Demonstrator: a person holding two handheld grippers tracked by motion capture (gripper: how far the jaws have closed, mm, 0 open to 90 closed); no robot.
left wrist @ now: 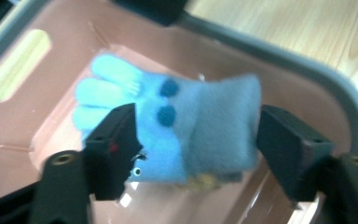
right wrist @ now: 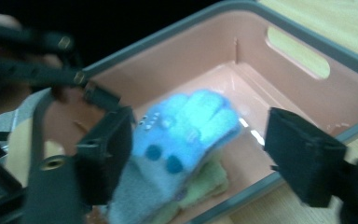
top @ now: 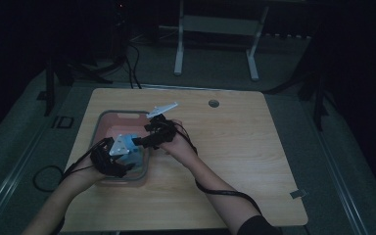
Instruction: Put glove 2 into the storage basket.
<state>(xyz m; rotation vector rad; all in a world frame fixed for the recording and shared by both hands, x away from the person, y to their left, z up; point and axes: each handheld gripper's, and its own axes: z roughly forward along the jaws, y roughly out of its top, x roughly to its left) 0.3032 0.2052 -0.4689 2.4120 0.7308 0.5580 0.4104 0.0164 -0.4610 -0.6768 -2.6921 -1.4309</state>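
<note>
Both tongs hang over the pink bin [top: 108,119] at the left of the worktop [top: 235,147]. The blue toe sock [left wrist: 182,126] lies folded inside the bin, on top of a greenish cloth [right wrist: 205,184]. The left tongs [left wrist: 198,144] stand apart with the sock between the jaws, unpinched. The right tongs [right wrist: 200,154] gape wide above it too, gripping nothing.

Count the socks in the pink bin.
2. A blue toe sock with dark dots lies on top in the pink bin. A yellowish-green sock lies underneath it, mostly covered. More could be hidden below the pile.
</note>
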